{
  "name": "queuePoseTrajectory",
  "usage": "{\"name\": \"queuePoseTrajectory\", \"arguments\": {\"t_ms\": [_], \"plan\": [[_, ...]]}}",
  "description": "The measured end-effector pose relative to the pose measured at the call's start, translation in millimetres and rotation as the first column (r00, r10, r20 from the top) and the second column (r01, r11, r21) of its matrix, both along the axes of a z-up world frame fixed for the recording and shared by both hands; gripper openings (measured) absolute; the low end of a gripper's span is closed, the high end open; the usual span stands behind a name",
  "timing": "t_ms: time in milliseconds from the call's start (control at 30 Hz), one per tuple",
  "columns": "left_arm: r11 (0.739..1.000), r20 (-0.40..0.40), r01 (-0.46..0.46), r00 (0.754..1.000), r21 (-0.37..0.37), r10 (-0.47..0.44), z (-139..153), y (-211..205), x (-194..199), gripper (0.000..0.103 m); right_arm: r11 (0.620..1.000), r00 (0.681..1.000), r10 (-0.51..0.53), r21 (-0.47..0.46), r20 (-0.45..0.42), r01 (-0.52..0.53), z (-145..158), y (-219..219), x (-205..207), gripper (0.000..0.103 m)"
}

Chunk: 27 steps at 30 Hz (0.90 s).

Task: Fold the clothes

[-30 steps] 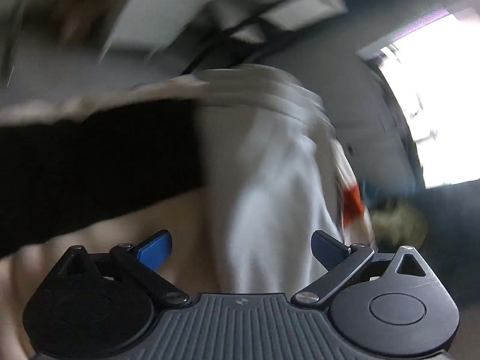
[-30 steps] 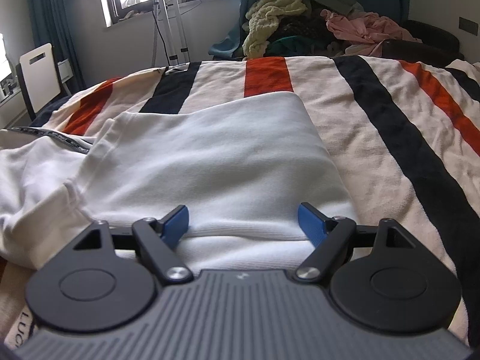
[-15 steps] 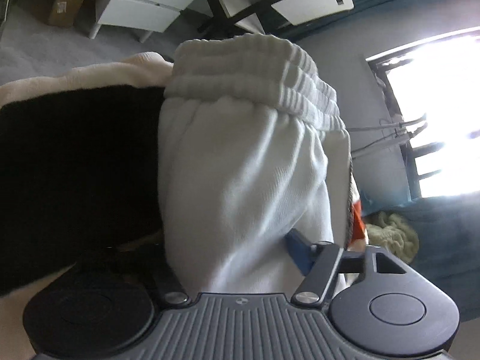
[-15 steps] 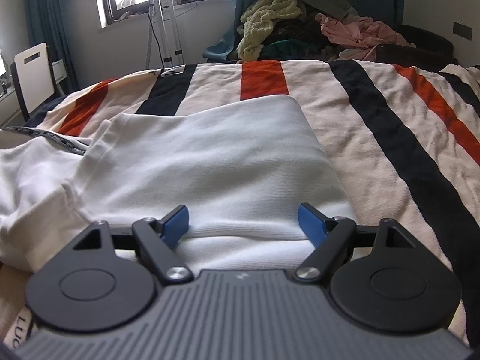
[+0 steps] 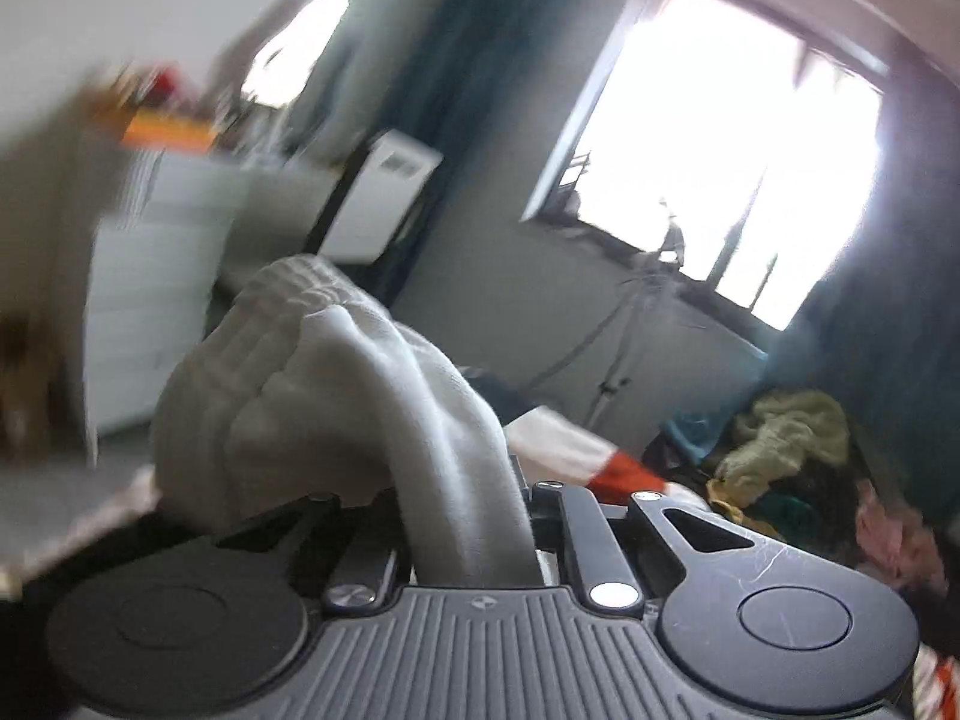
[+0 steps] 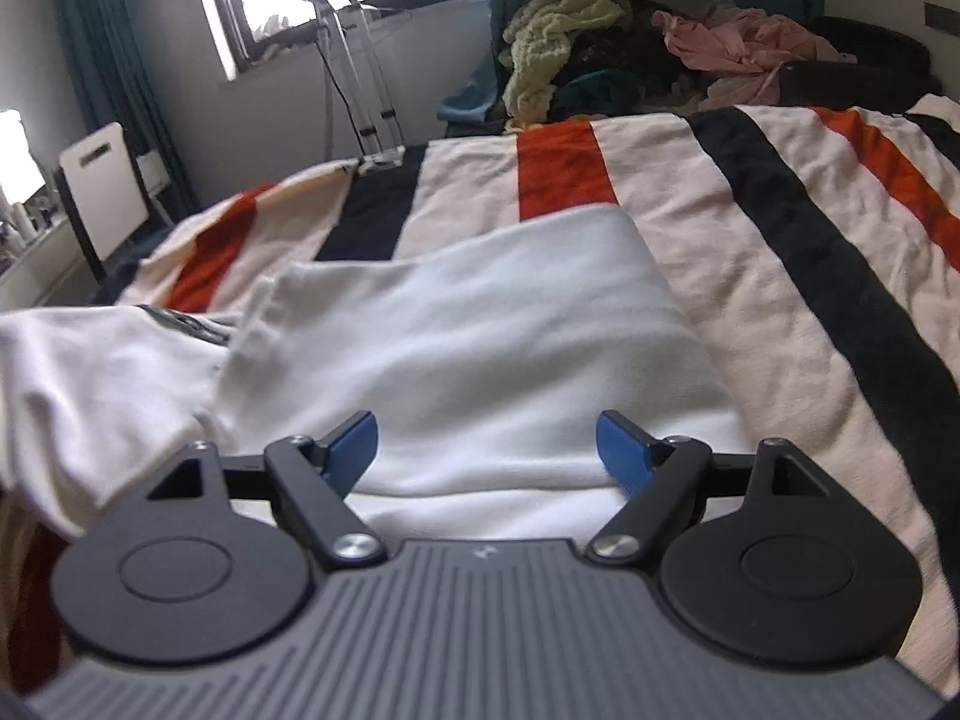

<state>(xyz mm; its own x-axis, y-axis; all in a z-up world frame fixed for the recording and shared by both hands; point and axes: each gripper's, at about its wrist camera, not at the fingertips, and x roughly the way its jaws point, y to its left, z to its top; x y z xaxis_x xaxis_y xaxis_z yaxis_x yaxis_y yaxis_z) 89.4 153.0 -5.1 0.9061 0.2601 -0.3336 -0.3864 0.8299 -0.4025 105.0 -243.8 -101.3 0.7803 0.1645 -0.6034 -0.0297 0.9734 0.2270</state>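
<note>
Clamping a bunched white ribbed-knit garment [image 5: 372, 408], the left tool [image 5: 462, 516] lifts it; the right tool [image 6: 486, 444] hovers, fingers apart, over the folded white cloth on the striped bed [image 6: 780, 276].

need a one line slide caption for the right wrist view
Open right hand-held gripper poised over a folded white garment on a striped blanket, with a clothes pile behind.

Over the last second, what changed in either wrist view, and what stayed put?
The left gripper, open a second ago, closed on the white garment's ribbed cuff and swung it upward; its view now shows the window. The right gripper stays open over the folded white garment on the striped blanket.
</note>
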Motion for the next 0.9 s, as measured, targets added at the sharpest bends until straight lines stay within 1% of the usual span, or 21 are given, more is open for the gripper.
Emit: {"name": "queuePoseTrajectory", "arguments": {"t_ms": [67,167,233,333,433,533,600,667,700,767,833,900], "plan": [[0.996,0.026,0.027,0.999,0.083,-0.029,20,-36,3,0.011,0.999,1.0,-0.018,0.027,0.021,0.017,11,-11,-3,0.082],[0.976,0.06,0.062,0.995,0.207,-0.076,51,-90,7,0.011,0.993,0.997,-0.056,0.107,0.053,0.05,29,-31,-9,0.082],[0.954,0.08,0.082,0.991,0.288,-0.109,72,-125,10,0.011,0.982,0.994,-0.086,0.174,0.074,0.072,40,-46,-14,0.082],[0.908,0.104,0.107,0.981,0.406,-0.162,102,-180,15,0.011,0.958,0.986,-0.131,0.269,0.106,0.098,53,-72,-21,0.082],[0.879,0.137,0.144,0.964,0.454,-0.229,99,-260,15,0.011,0.933,0.976,-0.167,0.342,0.143,0.11,60,-95,-28,0.082],[0.846,0.164,0.179,0.941,0.503,-0.297,96,-339,16,0.011,0.912,0.963,-0.218,0.385,0.157,0.143,62,-116,-32,0.082],[0.807,0.146,0.216,0.926,0.55,-0.348,75,-391,17,0.012,0.889,0.95,-0.274,0.417,0.148,0.191,61,-130,-33,0.082],[0.739,0.091,0.264,0.911,0.62,-0.402,42,-443,20,0.012,0.856,0.933,-0.333,0.459,0.135,0.239,59,-147,-34,0.084],[0.703,0.046,0.298,0.903,0.645,-0.426,22,-465,21,0.012,0.842,0.928,-0.35,0.479,0.132,0.249,57,-155,-35,0.084],[0.655,-0.049,0.377,0.886,0.654,-0.461,-17,-497,25,0.012,0.814,0.917,-0.38,0.515,0.125,0.267,55,-171,-36,0.084],[0.608,-0.157,0.471,0.854,0.639,-0.496,-54,-523,30,0.014,0.803,0.912,-0.393,0.525,0.114,0.281,51,-183,-34,0.084],[0.514,-0.288,0.555,0.811,0.654,-0.509,-91,-547,35,0.014,0.792,0.914,-0.395,0.538,0.093,0.288,44,-190,-31,0.084]]}}
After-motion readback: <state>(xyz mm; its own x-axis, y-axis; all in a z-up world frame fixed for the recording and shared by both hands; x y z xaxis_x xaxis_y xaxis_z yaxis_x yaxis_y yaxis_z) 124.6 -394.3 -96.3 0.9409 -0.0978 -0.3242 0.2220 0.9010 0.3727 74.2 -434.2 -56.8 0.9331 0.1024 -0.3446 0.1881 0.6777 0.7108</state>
